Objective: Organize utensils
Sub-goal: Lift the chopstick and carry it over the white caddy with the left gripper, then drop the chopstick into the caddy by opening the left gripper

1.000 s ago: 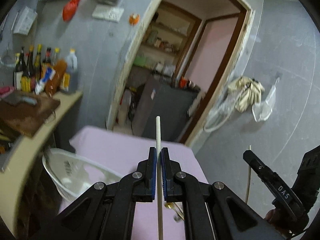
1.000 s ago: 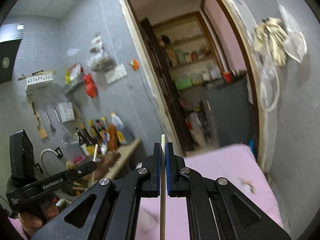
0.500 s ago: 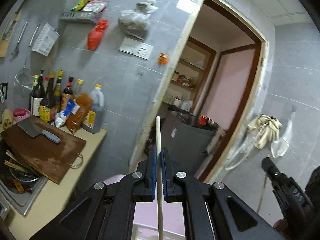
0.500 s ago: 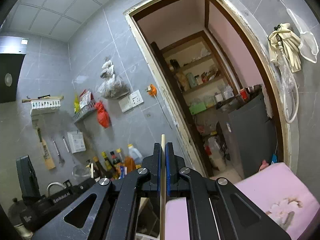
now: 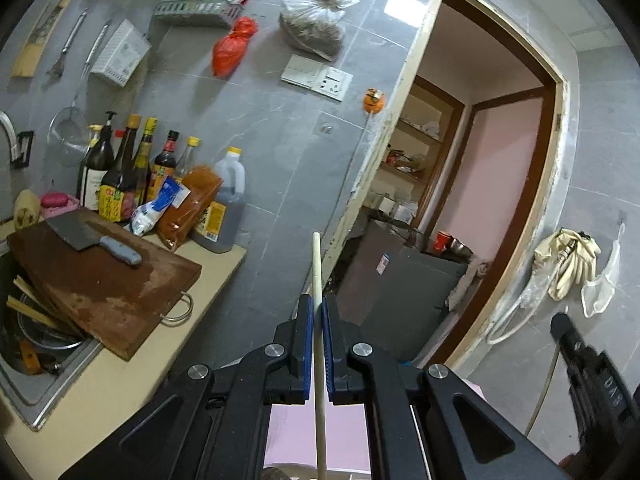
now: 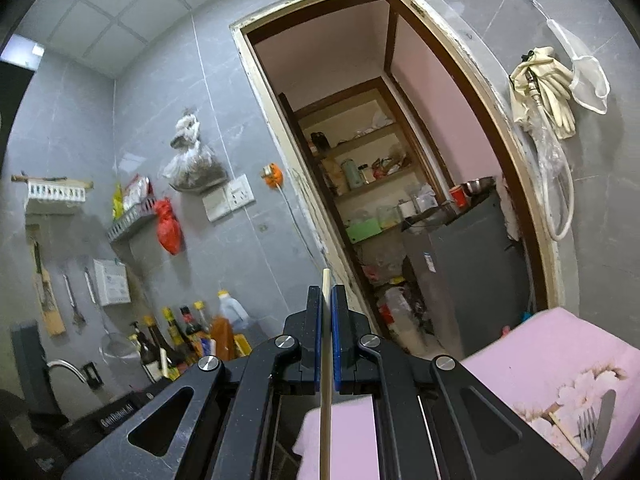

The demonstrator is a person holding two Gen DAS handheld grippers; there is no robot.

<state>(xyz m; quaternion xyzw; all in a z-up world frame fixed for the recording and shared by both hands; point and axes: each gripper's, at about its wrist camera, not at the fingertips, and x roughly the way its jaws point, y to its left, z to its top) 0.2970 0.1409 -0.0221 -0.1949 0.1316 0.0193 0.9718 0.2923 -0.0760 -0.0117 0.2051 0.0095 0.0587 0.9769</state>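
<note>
Plainly, each chopstick was a thin, pale wooden rod, and each sat clamped between blue pads: the left chopstick (image 5: pixel 317 276) in the left gripper (image 5: pixel 317 344), the right chopstick (image 6: pixel 326 312) in the right gripper (image 6: pixel 327 336), both jaws clenched on the stick with its tip poking out ahead and its length running back under the camera. Such a stick looked light and stiff, smooth enough to swivel or slide if gripped at one narrow spot, so I judged a hold near mid-length, square across the pads, to be the safest. Both sticks were held in the air, above nothing that bore them. Lower right in the right view lay a pink cloth (image 6: pixel 560 344) carrying a fork (image 6: pixel 586 428), a knife (image 6: pixel 602 428) and another chopstick (image 6: pixel 562 428). To the left stood the worktop (image 5: pixel 120 384) with a cutting board (image 5: pixel 104 280), a cleaver (image 5: pixel 96 240) on it, bottles (image 5: pixel 120 168) behind, and a sink (image 5: pixel 24 360) holding more chopsticks.
</note>
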